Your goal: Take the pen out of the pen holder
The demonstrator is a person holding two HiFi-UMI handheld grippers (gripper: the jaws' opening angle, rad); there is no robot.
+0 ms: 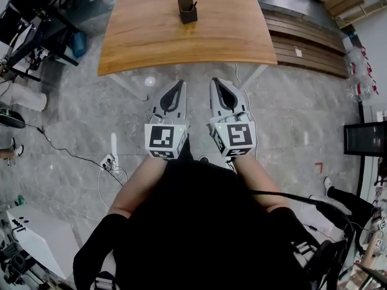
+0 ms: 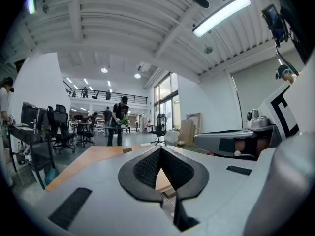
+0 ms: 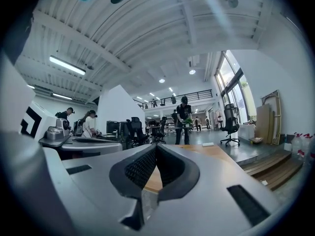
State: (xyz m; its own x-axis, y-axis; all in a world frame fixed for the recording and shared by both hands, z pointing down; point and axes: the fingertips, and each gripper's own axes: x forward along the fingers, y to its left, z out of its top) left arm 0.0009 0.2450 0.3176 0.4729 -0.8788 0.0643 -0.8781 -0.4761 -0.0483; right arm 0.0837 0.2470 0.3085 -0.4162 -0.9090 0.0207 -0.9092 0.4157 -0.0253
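One wooden tabletop (image 1: 181, 44) spreads ahead of us; short of its near edge we hold both tools side by side, well apart from anything on it; the left hand-held gripper (image 1: 180, 84) and the right hand-held gripper (image 1: 215, 82) each have jaws narrowed until the tips meet, with nothing between them; the dark pen holder (image 1: 187, 12) stands upright on the tabletop's far part; the pen (image 1: 193, 5) leans inside it.

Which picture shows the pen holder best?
The head view: the pen holder stands in full sight on the wooden table, a pen poking out. The left gripper view shows only a tiny dark block that may be it; the right gripper view shows just tabletop.
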